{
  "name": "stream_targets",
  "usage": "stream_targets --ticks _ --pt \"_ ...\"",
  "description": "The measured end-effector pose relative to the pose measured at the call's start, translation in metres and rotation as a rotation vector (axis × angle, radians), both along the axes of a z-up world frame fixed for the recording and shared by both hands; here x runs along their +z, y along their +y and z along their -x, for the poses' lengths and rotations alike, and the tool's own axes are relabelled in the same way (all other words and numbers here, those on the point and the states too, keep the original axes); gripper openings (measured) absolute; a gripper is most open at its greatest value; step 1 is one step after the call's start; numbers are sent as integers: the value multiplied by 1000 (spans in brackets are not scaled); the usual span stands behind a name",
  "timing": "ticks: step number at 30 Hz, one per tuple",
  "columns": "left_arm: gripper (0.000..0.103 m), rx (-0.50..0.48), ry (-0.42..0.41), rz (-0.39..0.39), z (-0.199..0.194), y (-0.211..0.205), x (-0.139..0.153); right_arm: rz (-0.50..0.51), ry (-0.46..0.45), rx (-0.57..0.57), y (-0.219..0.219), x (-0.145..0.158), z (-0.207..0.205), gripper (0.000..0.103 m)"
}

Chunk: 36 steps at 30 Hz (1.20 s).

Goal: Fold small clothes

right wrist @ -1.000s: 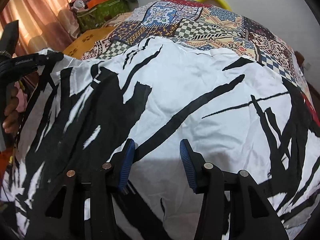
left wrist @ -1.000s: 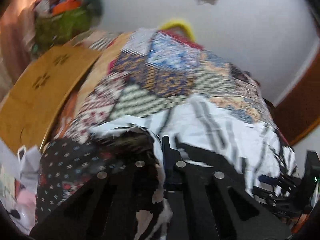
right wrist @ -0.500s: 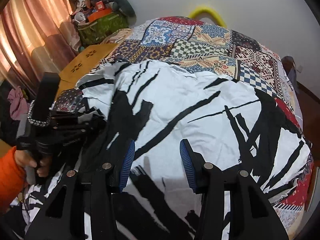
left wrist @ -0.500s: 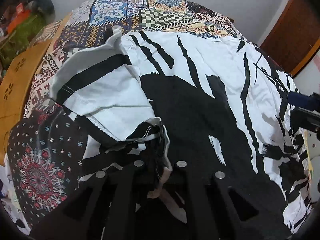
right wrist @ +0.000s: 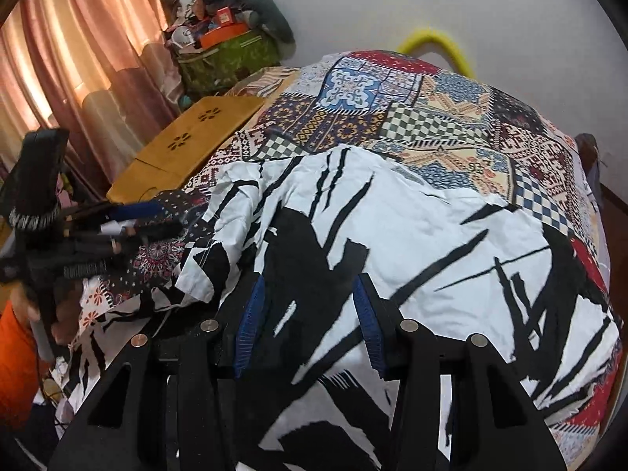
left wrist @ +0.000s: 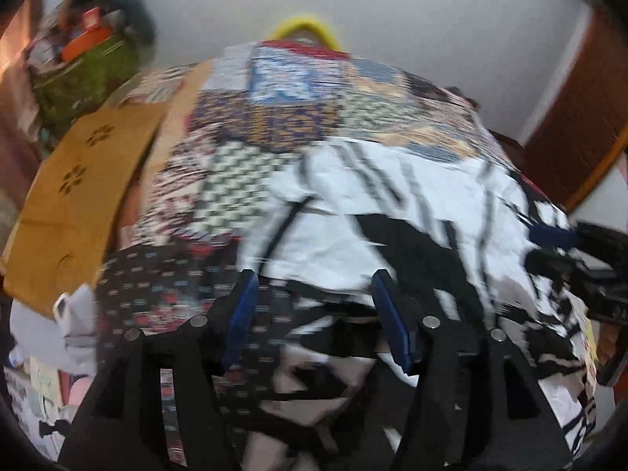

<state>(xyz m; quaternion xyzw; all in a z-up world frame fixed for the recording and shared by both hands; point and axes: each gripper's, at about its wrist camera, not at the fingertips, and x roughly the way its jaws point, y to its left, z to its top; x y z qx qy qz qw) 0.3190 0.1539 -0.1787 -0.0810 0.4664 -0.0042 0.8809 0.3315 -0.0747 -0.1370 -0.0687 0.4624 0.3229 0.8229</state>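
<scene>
White cotton-like shirt (right wrist: 412, 235) with jagged black brush-stroke print, lying spread and lightly creased over a patchwork bedspread (right wrist: 431, 117); one sleeve (right wrist: 204, 274) is folded in over the body at the near left edge, its stitched hem showing.

Bedspread: printed squares of checks, florals and geometric motifs in red, blue, cream and black, smooth and flat.

Left gripper (left wrist: 314, 314): black plastic frame, ribbed blue pads, round metal pins. Its jaws have just been opening and stand well apart above the shirt's edge; no cloth is pinched between them. The left wrist view is motion-blurred. In the right wrist view this gripper (right wrist: 137, 216) sits to the left of the sleeve, over a dark floral patch, held by a hand with an orange sleeve (right wrist: 15, 353).

Right gripper (right wrist: 310, 325): same build, jaws partly apart, holding nothing, poised over the black-printed middle of the shirt.

Beside the bed: a flat wooden board (right wrist: 188, 145) with cut-out flower shapes, a green fabric bag (right wrist: 227, 59) heaped with oddments, pinkish curtains (right wrist: 78, 59), and a yellow curved tube (right wrist: 435, 43) against the white wall.
</scene>
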Motion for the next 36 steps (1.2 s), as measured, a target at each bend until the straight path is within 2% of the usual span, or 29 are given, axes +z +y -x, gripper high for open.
stream_targets --ticks 2,6,12,17,18,19,20,25,31,36 --pt "60 54 33 25 -4 21 -9 12 2 6 4 -6 -2 43" --pt "60 114 95 138 -19 54 -38 40 21 4 6 -21 -7 44" --pt "58 124 163 66 -57 61 -77 66 80 -9 0 -43 -14 44" --pt "36 105 178 -71 -73 50 -95 72 84 -30 -14 -48 -21 44" --pt "28 104 182 -94 -74 49 -98 66 88 -37 -17 -49 -23 44" --pt "11 101 186 -118 -74 47 -101 59 93 -45 -20 -50 -24 44" --pt "2 92 191 -128 -74 47 -102 54 98 -50 -22 -51 -25 44" --pt "1 119 174 -111 -71 52 -84 43 107 -51 -26 -52 -22 44" --pt "1 74 41 -98 -68 30 -18 17 77 -42 -32 -43 -18 44" --pt "1 1 -1 -26 -81 -2 18 -23 59 -59 -44 -32 -14 44"
